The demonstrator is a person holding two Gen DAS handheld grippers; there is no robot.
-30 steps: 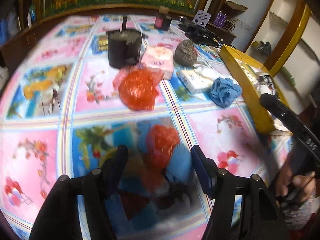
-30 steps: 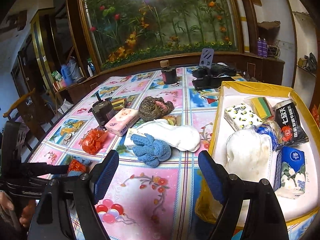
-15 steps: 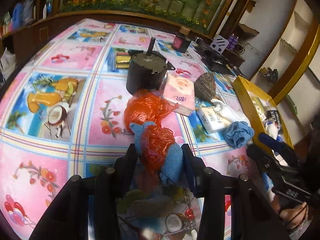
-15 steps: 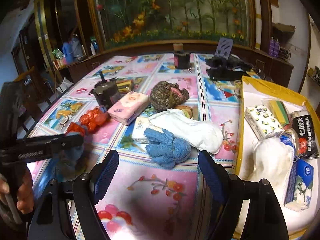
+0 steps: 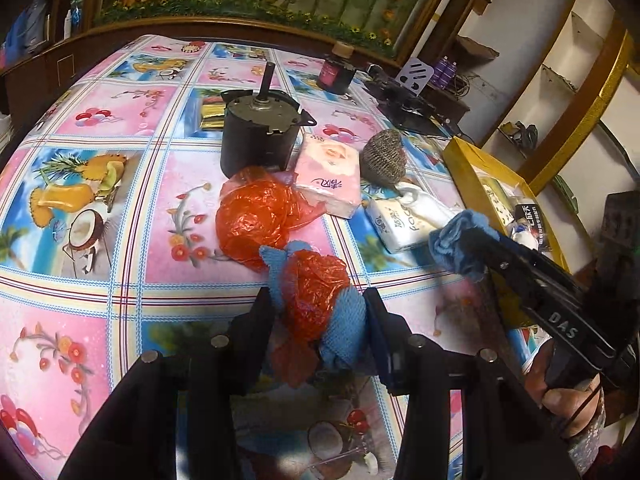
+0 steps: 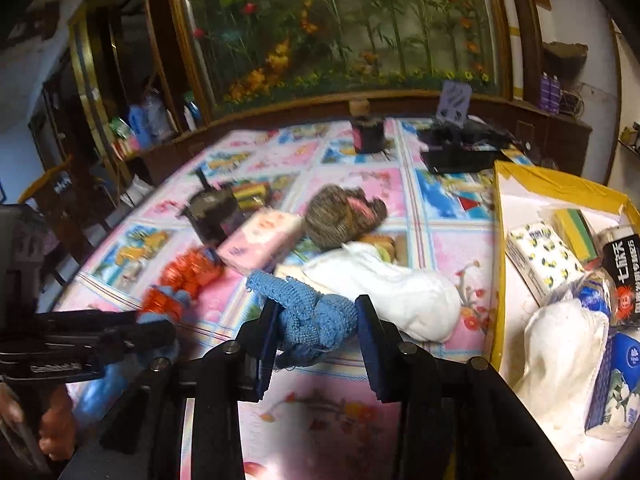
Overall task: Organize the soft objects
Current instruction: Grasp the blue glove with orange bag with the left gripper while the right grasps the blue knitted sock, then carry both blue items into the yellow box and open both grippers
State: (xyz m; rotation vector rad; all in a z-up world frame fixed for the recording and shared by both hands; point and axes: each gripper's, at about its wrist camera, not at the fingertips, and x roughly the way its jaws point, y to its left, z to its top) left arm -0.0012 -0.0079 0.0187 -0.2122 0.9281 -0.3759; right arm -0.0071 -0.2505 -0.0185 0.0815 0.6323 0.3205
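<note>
**Ana:** Left wrist view has the left gripper (image 5: pixel 318 308) with its jaws clamped on a blue knitted bundle with red plastic (image 5: pixel 320 300), held above the tablecloth (image 5: pixel 120 208). Where does that put it against the yellow box (image 5: pixel 464 160)?

**Ben:** Well to the left of the box, on the near side of the table. Between it and the box, the right gripper (image 6: pixel 316 322) has its jaws pressed against both sides of a blue knitted cloth (image 6: pixel 316 316). That cloth sits just left of the box's near corner; whether it is clear of the tablecloth I cannot tell.

**Ana:** And the rest of the soft things?

**Ben:** A white sock (image 6: pixel 392 284) lies just left of the box wall, touching a white tissue pack (image 5: pixel 400 222). Farther left of the box come a brown knitted item (image 6: pixel 340 216), a pink tissue pack (image 5: pixel 330 176) and a red plastic bag (image 5: pixel 256 220), the bag touching the pink pack. A dark motor (image 5: pixel 256 136) stands upright behind the bag, farther from the box.

**Ana:** Inside the box?

**Ben:** A lemon-print tissue pack (image 6: pixel 540 256), a yellow-green sponge (image 6: pixel 576 228), a black packet (image 6: pixel 624 272), a white cloth (image 6: pixel 560 344) and a blue tissue pack (image 6: pixel 620 384), packed close together
</note>
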